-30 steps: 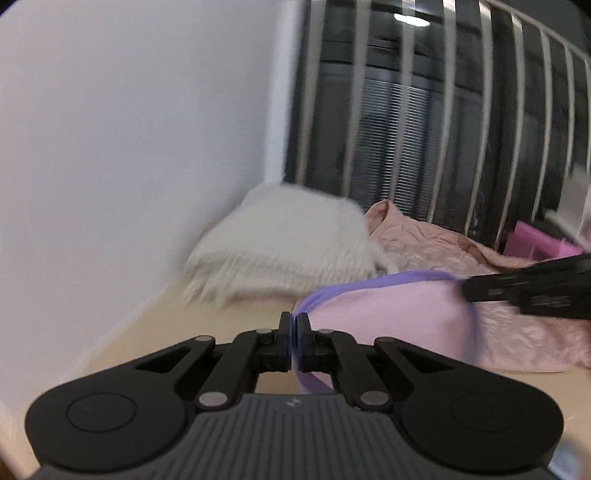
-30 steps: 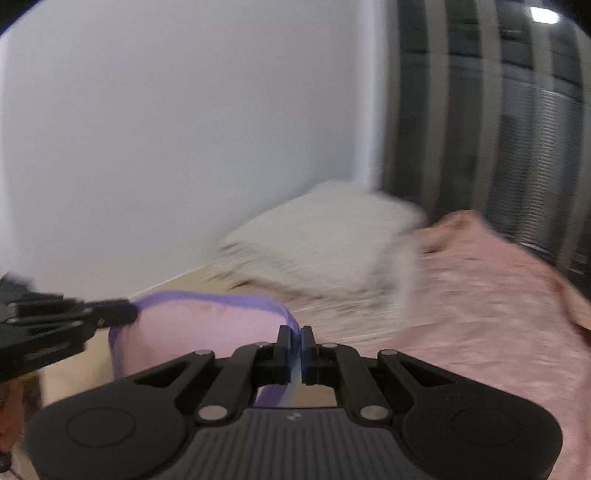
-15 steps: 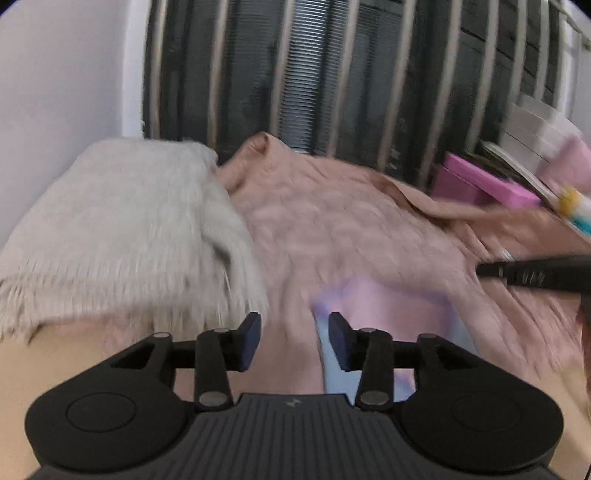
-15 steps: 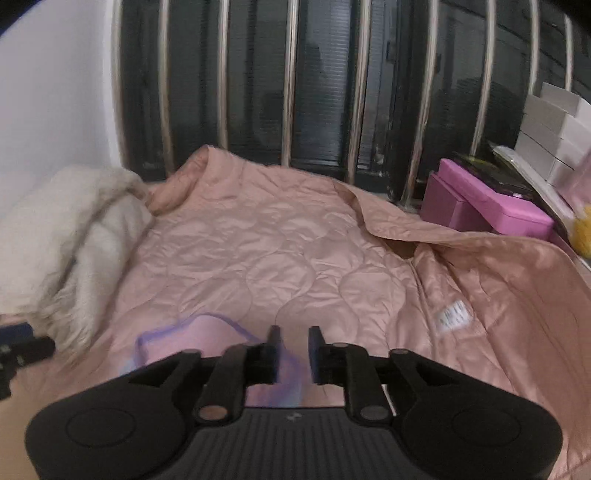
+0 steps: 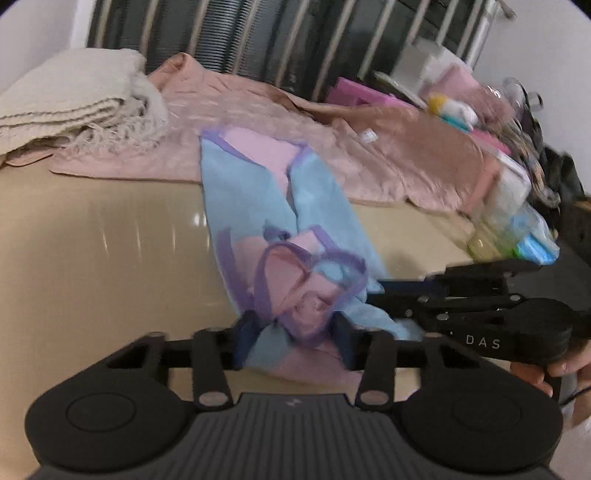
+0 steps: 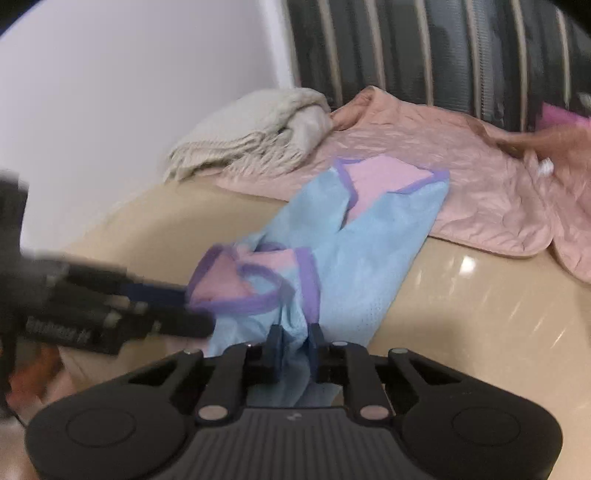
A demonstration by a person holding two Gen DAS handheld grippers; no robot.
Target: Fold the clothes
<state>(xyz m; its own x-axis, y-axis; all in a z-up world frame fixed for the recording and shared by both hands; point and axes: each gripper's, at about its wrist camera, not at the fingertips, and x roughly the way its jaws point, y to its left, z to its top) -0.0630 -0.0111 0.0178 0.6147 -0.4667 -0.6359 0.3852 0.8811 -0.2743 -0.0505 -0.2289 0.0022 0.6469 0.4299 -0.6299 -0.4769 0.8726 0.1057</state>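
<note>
Lowered since a second ago, your blue-and-pink garment (image 5: 280, 206) now lies on the beige table (image 5: 92, 240), far end overlapping the pink quilt's (image 5: 388, 147) edge. Left gripper (image 5: 291, 343) and right gripper (image 6: 293, 343) are both closing around bunched fabric. Bare table flanks the garment.

A glossy beige counter (image 5: 103, 236) fills the lower half of both views, with streaks of light reflected on it. A plain white wall (image 6: 129, 85) takes the upper left of the right wrist view. Across the top runs a dark window (image 5: 236, 33) behind pale upright bars (image 6: 436, 44). A cream fringed blanket (image 5: 70, 96) lies folded at the upper left, beside a crumpled pink quilt (image 6: 480, 177). Pink boxes (image 5: 362, 96) and blurred clutter crowd the upper right.
</note>
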